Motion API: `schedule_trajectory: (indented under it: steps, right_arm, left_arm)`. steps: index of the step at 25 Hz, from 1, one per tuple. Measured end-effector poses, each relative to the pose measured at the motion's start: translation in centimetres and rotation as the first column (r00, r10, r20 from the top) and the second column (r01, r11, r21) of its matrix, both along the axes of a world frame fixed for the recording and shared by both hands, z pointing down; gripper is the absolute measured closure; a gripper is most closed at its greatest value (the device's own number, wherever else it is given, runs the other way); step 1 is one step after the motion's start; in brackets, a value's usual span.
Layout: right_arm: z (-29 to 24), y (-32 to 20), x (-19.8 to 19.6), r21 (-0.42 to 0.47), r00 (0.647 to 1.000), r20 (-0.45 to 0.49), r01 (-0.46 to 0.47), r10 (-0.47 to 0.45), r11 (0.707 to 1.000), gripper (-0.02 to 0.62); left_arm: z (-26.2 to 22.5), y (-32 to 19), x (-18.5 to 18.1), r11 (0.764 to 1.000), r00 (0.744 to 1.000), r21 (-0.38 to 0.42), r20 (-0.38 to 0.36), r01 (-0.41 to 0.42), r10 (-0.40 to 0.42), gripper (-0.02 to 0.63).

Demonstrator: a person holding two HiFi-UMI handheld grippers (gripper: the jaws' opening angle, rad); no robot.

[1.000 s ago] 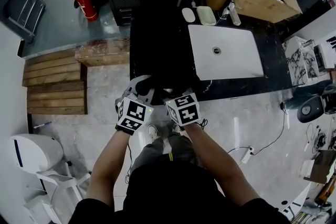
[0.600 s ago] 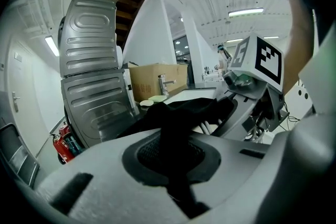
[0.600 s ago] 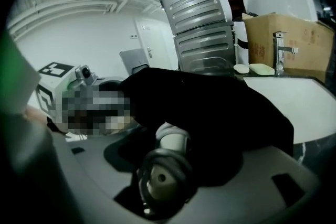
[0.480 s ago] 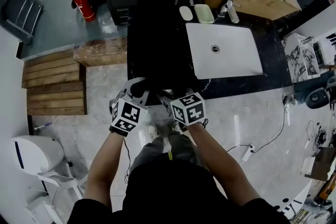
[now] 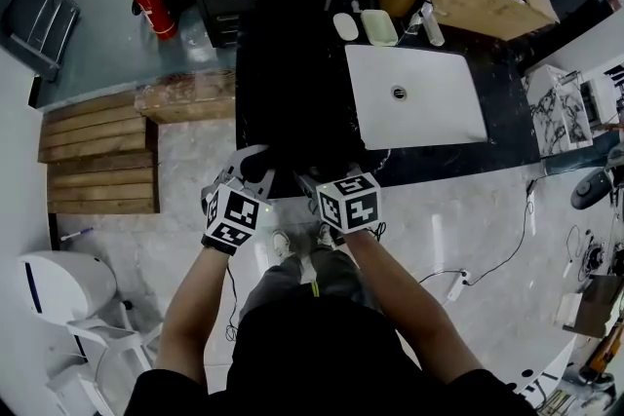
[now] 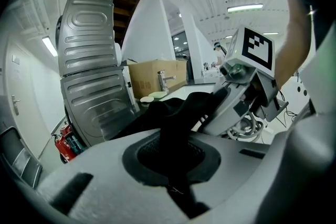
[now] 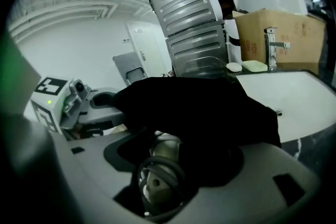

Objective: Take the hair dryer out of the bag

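Left gripper [image 6: 173,165]: fingers [image 6: 94,181] pinched shut on a fold of the black bag [image 6: 176,110]. Right gripper [image 7: 168,176]: my fingers [image 7: 262,181] are closed around the dryer [image 7: 157,183], a pale body with a dark cord [image 7: 157,165] looped over it. The dryer sits at the bag's mouth, cloth draped over its top and right side. In the head view both grippers meet at the near edge of the dark table [image 5: 502,127], left of the sink [image 5: 414,97].
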State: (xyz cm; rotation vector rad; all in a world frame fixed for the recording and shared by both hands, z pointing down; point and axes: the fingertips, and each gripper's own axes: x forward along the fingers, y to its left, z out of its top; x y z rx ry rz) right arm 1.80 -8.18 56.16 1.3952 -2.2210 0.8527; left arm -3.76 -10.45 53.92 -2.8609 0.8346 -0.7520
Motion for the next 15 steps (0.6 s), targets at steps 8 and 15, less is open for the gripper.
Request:
schedule_trajectory:
  steps: [8, 15]
  right_arm:
    - [1.5, -0.1, -1.3, -0.049, 0.997, -0.077, -0.003, 0.0, 0.999, 0.31]
    - [1.5, -0.3, -1.3, -0.06, 0.999, -0.03, 0.024, -0.026, 0.998, 0.334]
  left_arm:
    - [-1.1, 0.3, 0.8, 1.0, 1.0, 0.014, -0.025, -0.007, 0.007, 0.572]
    - [0.2, -0.4, -0.4, 0.999, 0.999, -0.015, -0.022, 0.031, -0.032, 0.572]
